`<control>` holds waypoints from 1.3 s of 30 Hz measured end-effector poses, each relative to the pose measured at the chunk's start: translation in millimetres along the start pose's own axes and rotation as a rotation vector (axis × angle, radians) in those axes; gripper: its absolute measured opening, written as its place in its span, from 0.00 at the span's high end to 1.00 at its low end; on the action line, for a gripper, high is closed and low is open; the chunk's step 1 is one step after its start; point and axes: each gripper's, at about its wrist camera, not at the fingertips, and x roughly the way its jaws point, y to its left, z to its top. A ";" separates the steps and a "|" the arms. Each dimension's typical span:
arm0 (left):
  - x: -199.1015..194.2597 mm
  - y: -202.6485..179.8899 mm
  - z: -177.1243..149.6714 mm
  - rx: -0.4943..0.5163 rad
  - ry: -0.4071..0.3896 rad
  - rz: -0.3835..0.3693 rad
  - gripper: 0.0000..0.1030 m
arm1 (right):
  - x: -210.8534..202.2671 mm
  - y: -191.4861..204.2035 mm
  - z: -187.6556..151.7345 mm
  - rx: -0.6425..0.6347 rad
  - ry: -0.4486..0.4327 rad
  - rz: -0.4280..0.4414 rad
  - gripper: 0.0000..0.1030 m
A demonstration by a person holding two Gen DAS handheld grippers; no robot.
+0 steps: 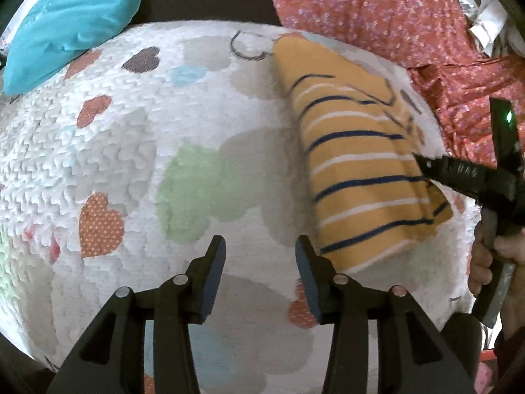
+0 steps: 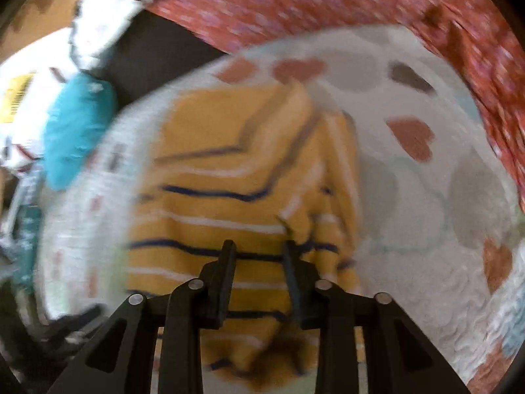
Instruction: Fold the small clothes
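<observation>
On the heart-print quilt [image 1: 137, 151] | folded striped yellow shirt [image 1: 364, 170] lies right of centre | left tool [image 1: 261, 256] open, empty beside its hem | right tool [image 2: 259, 252] parted over it | soft, light, floppy; pinch corners.

The folded yellow striped shirt [image 1: 364, 170] lies on the white heart-print blanket [image 1: 137, 151]. The left gripper [image 1: 261, 259] hangs open just beside the shirt's near corner. The right gripper [image 1: 426, 164] touches the shirt's right edge. A blue pillow [image 1: 69, 23] sits far left of the shirt
</observation>
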 end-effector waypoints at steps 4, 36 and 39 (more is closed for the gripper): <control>5.0 3.8 0.4 -0.004 0.017 -0.015 0.58 | -3.3 -12.6 -11.5 0.013 -0.023 -0.063 0.71; -207.8 -80.8 -81.6 -0.013 -0.392 0.260 0.03 | -146.9 33.1 -195.5 0.059 -0.227 -0.072 0.41; -183.4 -73.7 -74.3 -0.041 -0.284 0.227 0.03 | -143.5 31.3 -189.9 0.057 -0.234 -0.100 0.40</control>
